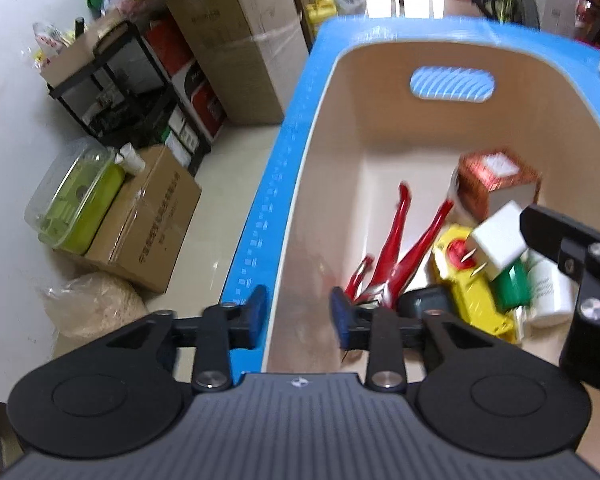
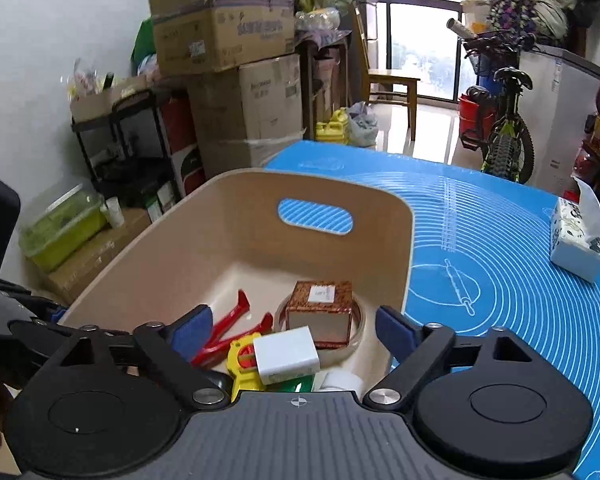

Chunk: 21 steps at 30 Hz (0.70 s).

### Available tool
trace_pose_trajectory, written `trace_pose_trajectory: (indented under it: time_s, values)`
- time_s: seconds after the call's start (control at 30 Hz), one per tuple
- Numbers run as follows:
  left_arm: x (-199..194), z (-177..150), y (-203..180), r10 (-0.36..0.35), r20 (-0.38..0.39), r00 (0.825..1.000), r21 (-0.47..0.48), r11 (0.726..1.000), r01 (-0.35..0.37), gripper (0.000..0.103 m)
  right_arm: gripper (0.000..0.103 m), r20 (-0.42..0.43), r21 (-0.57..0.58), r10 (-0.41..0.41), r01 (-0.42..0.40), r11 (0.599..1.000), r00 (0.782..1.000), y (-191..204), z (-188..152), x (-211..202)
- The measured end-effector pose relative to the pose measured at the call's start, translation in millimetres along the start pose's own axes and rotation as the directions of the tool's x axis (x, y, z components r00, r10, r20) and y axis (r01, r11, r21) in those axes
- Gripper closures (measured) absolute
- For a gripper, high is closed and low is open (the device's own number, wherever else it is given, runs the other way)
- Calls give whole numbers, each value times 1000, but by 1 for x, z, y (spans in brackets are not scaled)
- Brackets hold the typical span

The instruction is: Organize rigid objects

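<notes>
A beige bin (image 1: 324, 128) (image 2: 204, 240) stands on a blue mat (image 2: 500, 248). In it lie a red figure (image 1: 396, 248) (image 2: 236, 320), a yellow switch box (image 1: 468, 280) (image 2: 242, 364), a brown patterned box (image 1: 496, 180) (image 2: 320, 304), a green item (image 1: 510, 284), a white bottle (image 1: 548, 288) and a dark case (image 1: 424, 300). A white plug adapter (image 1: 500, 236) (image 2: 286, 354) sits between the wide-open fingers of my right gripper (image 2: 292, 330), untouched, above the pile. My left gripper (image 1: 298, 312) is open, straddling the bin's left wall.
A tissue box (image 2: 576, 236) stands on the mat at the right. Cardboard boxes (image 1: 236, 40), a black shelf (image 1: 132, 92) and a green container (image 1: 76, 196) are on the floor to the left. A bicycle (image 2: 504, 120) and chair (image 2: 392, 80) stand behind.
</notes>
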<state>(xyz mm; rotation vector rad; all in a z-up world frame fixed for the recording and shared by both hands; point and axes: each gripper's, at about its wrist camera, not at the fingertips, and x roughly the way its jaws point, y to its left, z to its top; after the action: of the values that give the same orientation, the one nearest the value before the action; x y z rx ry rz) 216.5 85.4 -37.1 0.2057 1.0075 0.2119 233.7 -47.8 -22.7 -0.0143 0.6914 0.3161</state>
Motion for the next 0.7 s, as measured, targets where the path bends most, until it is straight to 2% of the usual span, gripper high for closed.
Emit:
trace_pose_trajectory:
  time_s: [0.03,0.1,0.43,0.7]
  values:
    - [-4,0,0,0,22,1000,-5,1000,0,38,12,10,9,1,-1,1000,1000,-2,1,-2]
    - [-10,1,-1,8,57,998,-9,1000,-7,28,9,29,15,-12,12,1000,1000,-4,2,-8]
    - [-44,7,-13,-21,160,987,-35,999,26,26,5,113,90,-61,51,995,992,-27,8,-54]
    - [-86,-10,-30,-56,216,975,-28,998,63,25,5,146,113,-126,110,987,981,-47,4,-109]
